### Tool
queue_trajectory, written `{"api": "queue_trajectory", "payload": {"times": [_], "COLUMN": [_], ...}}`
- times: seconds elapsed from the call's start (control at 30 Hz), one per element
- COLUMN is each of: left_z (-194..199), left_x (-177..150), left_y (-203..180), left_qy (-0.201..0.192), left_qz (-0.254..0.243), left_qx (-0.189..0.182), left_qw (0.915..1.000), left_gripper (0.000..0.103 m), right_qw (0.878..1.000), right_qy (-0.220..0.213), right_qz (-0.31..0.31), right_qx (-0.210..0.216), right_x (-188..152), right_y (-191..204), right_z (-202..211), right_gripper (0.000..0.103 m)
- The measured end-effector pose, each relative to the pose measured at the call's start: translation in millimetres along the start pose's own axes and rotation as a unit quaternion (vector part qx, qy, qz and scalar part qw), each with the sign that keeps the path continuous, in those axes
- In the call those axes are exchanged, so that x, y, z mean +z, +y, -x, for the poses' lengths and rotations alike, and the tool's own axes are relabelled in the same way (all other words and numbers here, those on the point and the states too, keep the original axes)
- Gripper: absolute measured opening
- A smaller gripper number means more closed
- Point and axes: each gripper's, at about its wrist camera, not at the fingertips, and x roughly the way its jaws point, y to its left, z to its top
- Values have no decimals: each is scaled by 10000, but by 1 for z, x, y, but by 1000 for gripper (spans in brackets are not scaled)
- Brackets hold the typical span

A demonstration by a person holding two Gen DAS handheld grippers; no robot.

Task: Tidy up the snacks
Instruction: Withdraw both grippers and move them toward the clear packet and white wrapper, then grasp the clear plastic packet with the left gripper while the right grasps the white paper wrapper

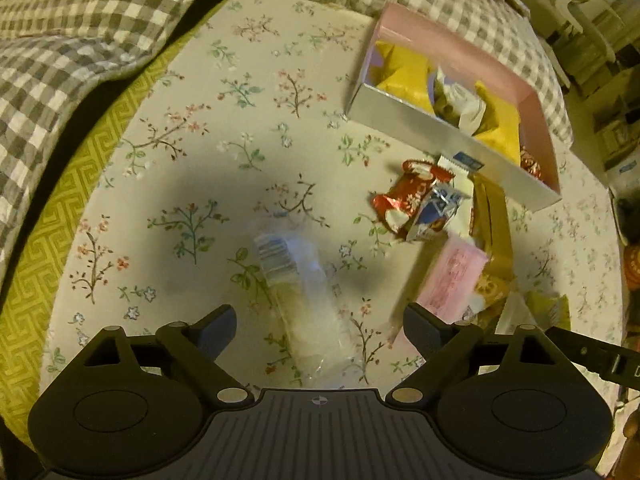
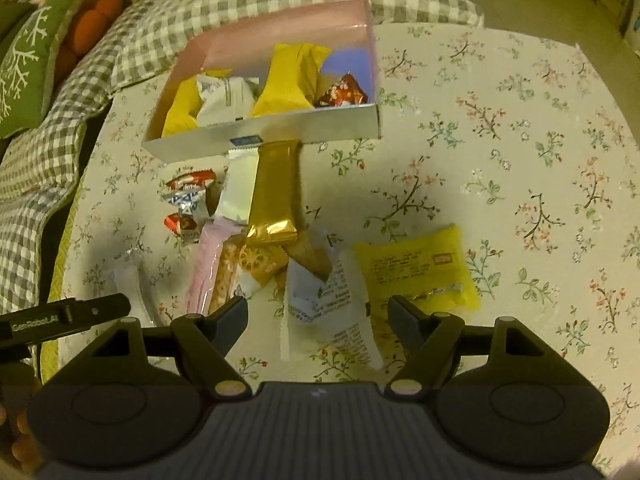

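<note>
Both claws are wide open and empty: left gripper (image 1: pixel 318 326) over a clear packet (image 1: pixel 304 300), right gripper (image 2: pixel 318 318) over a white wrapper (image 2: pixel 332 308).

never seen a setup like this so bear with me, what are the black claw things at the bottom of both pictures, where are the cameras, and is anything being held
Each black claw is a hand-held two-finger gripper; a person carries one in each hand. Each picture comes from a wide-angle camera mounted on one gripper, looking forward along its fingers, almost straight down at a floral tablecloth.

The left gripper is open above a clear snack packet. The right gripper is open above a white printed packet, beside a yellow packet.

Nothing is held in either one.

Further back is a pink box already holding some snacks. In front of it lies a loose pile, including a gold bar and a pink packet.
</note>
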Motion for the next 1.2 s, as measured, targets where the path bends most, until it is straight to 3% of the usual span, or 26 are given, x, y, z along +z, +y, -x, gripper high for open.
{"api": "queue_trajectory", "payload": {"times": [0.17, 0.3, 0.63, 0.77, 0.87, 0.93, 1.03, 1.2], "left_z": [-15, -28, -40, -38, -33, -29, -31, -31], "left_x": [-8, -12, -24, -24, -20, -17, -15, -18], "left_y": [-7, -13, -26, -26, -25, -26, -25, -30], "left_qy": [78, 136, -76, -76, -116, -198, -195, -243], "left_qz": [-266, -625, -1265, -1292, -1130, -1076, -1132, -1334], "left_qx": [416, 753, 1013, 981, 790, 656, 626, 615], "left_qw": [9987, 9951, 9868, 9867, 9904, 9918, 9914, 9889], "left_gripper": [93, 93, 94, 93, 84, 69, 56, 44], "right_qw": [9995, 9991, 9979, 9980, 9985, 9987, 9987, 9987], "right_qy": [100, 237, 338, 352, 327, 298, 237, 171], "right_qz": [242, 221, 354, 352, 359, 361, 416, 473], "right_qx": [-190, -259, -421, -399, -268, -202, -164, -91], "right_x": [-8, -11, -15, -16, -16, -15, -14, -14], "right_y": [6, 3, 3, 4, 6, 9, 13, 19], "right_z": [-5, -12, -28, -32, -29, -27, -25, -20], "right_gripper": [72, 64, 54, 53, 47, 43, 41, 39]}}
